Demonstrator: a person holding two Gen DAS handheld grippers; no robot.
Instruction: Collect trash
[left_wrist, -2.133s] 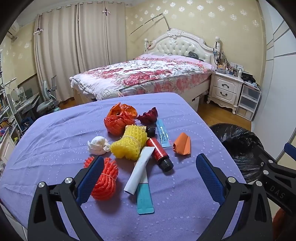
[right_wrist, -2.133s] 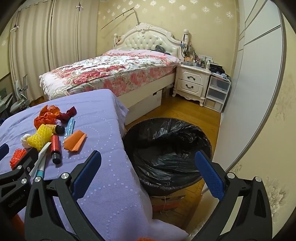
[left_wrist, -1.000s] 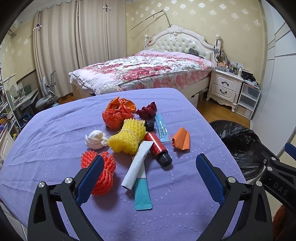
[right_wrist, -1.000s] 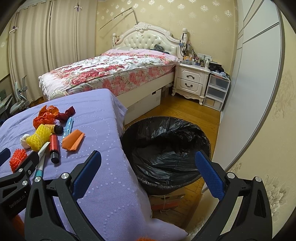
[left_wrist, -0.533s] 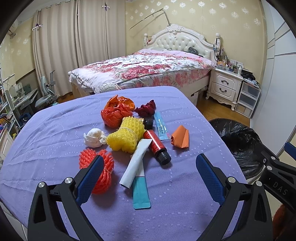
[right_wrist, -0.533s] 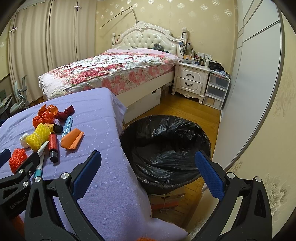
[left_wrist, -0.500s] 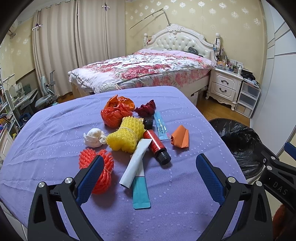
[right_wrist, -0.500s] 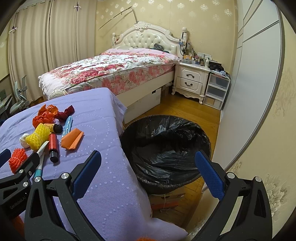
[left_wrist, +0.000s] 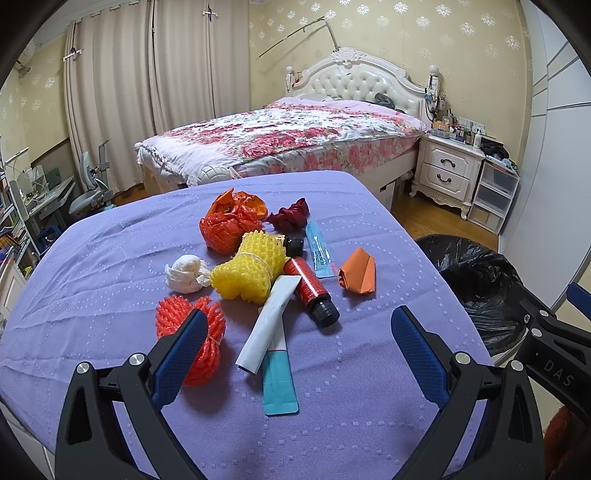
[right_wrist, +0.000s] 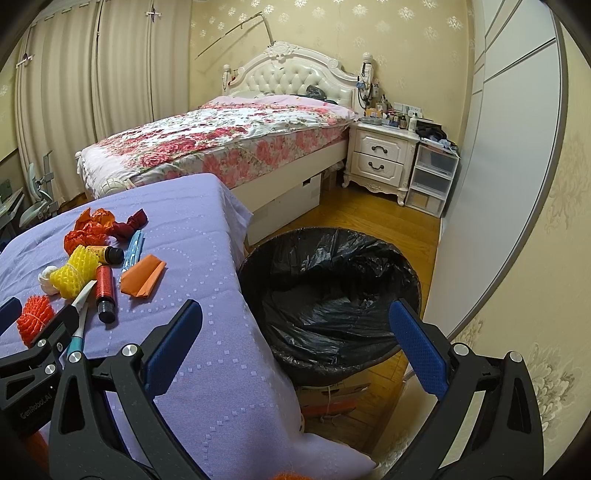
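Trash lies in a cluster on the purple-covered table (left_wrist: 110, 258): an orange foam net (left_wrist: 192, 332), a yellow foam net (left_wrist: 251, 269), a white tissue wad (left_wrist: 186, 273), a white-and-teal tube (left_wrist: 273, 332), a red bottle (left_wrist: 310, 288), folded orange paper (left_wrist: 360, 273), an orange plastic bag (left_wrist: 231, 221), a dark red wrapper (left_wrist: 290, 216) and a blue sachet (left_wrist: 319, 251). My left gripper (left_wrist: 295, 339) is open and empty, above the tube. My right gripper (right_wrist: 295, 336) is open and empty, over the table's right edge beside the black-lined bin (right_wrist: 328, 295).
The bin also shows in the left wrist view (left_wrist: 480, 280), on the wooden floor right of the table. A flowered bed (left_wrist: 288, 140) stands behind the table, with a white nightstand (left_wrist: 447, 170) and plastic drawers (right_wrist: 432, 177) at its right. A desk and chair (left_wrist: 88, 184) stand far left.
The left gripper has risen and pulled back slightly, so the trash pile sits a little farther off. The right gripper has drifted slightly. Both stay open and empty.
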